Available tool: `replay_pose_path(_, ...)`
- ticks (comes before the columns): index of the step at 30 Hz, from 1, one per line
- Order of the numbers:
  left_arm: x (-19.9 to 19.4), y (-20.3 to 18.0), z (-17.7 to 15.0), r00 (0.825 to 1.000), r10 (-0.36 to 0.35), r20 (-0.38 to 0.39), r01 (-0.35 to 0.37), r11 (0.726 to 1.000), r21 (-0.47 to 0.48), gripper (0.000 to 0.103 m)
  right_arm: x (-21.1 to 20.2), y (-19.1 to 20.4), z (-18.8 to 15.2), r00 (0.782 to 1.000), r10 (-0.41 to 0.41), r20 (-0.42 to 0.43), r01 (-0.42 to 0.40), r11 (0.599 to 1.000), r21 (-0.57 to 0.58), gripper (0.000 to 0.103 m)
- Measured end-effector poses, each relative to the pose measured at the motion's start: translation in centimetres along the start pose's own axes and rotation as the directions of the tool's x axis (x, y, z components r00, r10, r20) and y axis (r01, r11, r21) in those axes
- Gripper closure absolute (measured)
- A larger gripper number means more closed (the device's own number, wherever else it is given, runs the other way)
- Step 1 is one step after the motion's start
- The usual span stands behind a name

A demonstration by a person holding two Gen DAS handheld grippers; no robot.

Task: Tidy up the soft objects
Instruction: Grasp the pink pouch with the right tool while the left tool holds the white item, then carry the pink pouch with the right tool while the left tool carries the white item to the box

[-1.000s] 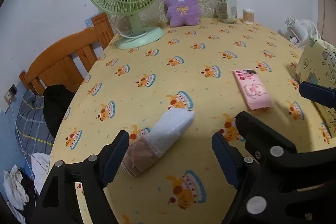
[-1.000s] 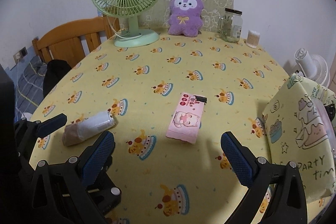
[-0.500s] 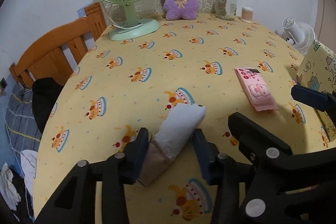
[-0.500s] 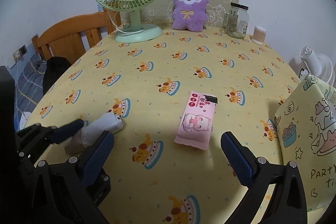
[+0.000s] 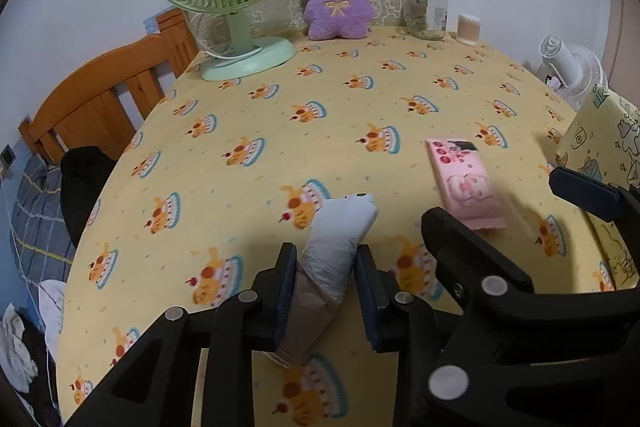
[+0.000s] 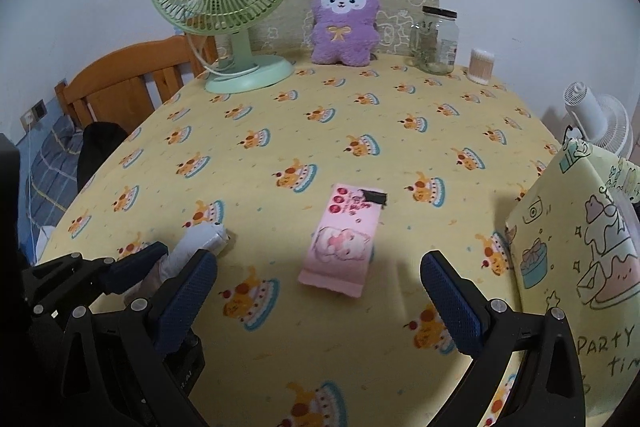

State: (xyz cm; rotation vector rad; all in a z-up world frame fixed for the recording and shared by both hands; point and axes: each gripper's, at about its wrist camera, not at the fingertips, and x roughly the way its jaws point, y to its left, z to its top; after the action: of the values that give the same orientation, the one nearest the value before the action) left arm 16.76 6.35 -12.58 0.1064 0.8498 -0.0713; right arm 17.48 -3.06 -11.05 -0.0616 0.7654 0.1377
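Observation:
A soft roll [image 5: 340, 239], white at the far end and beige near me, lies on the yellow cake-print tablecloth [image 5: 248, 195]. My left gripper [image 5: 325, 263] has a pad on each side of it; the jaws are closing and squeeze its middle. In the right wrist view the roll [image 6: 200, 239] shows at the lower left between the left gripper's fingers [image 6: 140, 263]. A pink tissue pack [image 6: 344, 243] lies flat just ahead of my right gripper [image 6: 316, 267], which hangs open and empty above the cloth. A purple plush [image 6: 344, 23] sits at the table's far edge.
A yellow "party" gift bag [image 6: 580, 247] stands at the right edge. At the back stand a green fan [image 6: 228, 7], a glass jar [image 6: 436, 43] and a cotton-swab tub [image 6: 482, 65]. A wooden chair back [image 5: 104, 103] is on the left, a white fan [image 6: 596, 119] on the right.
My left gripper's jaws have come together from wide open onto the roll. The pink pack sits a little nearer the right gripper.

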Motion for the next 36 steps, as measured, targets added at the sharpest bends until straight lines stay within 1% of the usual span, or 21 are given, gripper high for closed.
replay_pose_path(8,0.7,-0.7,1.6,1.0,-0.003,0.004,0.003,1.0,-0.015,0.074,1.2,-1.7,1.1,1.0,0.01,-0.022,-0.009,0.998,0.058,0.001)
replay_pose_path(12,1.2,-1.0,2.4,1.0,-0.002,0.005,0.002,1.0,-0.01,0.074,1.9,-2.2,1.7,0.999,0.003,-0.036,0.0,0.997,0.083,0.005)
replay_pose_path(14,1.7,-1.0,2.7,1.0,-0.002,-0.005,0.001,1.0,-0.013,0.074,2.4,-2.4,1.9,0.999,-0.004,-0.051,0.009,0.996,0.093,0.008)
replay_pose_path(18,2.6,-1.0,2.8,1.0,-0.006,-0.029,0.006,1.0,-0.018,0.074,3.7,-2.5,2.0,0.996,0.012,-0.091,-0.002,0.994,0.108,0.018)
replay_pose_path(22,3.0,-0.8,2.8,0.999,-0.016,-0.041,0.015,1.0,-0.025,0.074,4.9,-2.7,1.9,0.992,0.024,-0.123,-0.007,0.991,0.137,0.025)
replay_pose_path(26,3.1,-0.7,2.8,0.999,-0.023,-0.039,0.022,0.999,-0.03,0.074,5.5,-2.6,2.1,0.992,0.013,-0.125,0.003,0.992,0.13,0.031)
replay_pose_path(27,3.1,-0.7,2.8,0.999,-0.024,-0.039,0.023,0.999,-0.031,0.074,5.6,-2.6,2.2,0.992,0.012,-0.125,0.004,0.992,0.128,0.035)
replay_pose_path(29,3.1,-0.7,2.8,0.999,-0.021,-0.039,0.02,0.999,-0.029,0.074,5.6,-2.4,2.3,0.992,0.011,-0.124,0.004,0.993,0.115,0.045)
replay_pose_path(30,3.1,-0.7,2.8,0.999,-0.022,-0.039,0.021,0.999,-0.028,0.074,5.7,-2.3,2.3,0.992,0.011,-0.125,0.002,0.994,0.106,0.055)
replay_pose_path(31,3.2,-0.6,2.8,0.999,-0.025,-0.038,0.024,0.999,-0.03,0.074,5.7,-2.3,2.4,0.992,0.012,-0.128,0.001,0.995,0.1,0.058)
replay_pose_path(36,3.2,-0.7,2.8,0.999,-0.028,-0.038,0.026,0.999,-0.033,0.074,5.6,-2.4,2.4,0.991,0.016,-0.13,-0.003,0.995,0.103,0.058)
